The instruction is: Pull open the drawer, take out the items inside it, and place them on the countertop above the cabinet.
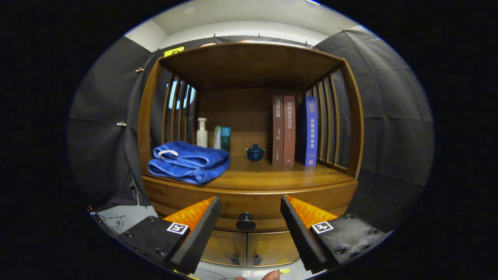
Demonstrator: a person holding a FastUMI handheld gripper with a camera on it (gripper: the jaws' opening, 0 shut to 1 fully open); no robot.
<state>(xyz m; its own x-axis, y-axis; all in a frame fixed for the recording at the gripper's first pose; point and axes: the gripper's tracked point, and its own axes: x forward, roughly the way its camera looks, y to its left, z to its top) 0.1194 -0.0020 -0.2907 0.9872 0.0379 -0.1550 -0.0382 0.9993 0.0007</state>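
Note:
A wooden cabinet stands ahead with its drawer shut under the countertop. The drawer's round black knob sits just beyond and between my fingers. My gripper is open, its black foam pads apart on either side of the knob and not touching it. What lies inside the drawer is hidden.
On the countertop lie a folded blue towel at the left, a white bottle, a teal box, a small dark blue lidded cup and three upright books. Two lower cabinet doors sit below the drawer. A fingertip shows beneath.

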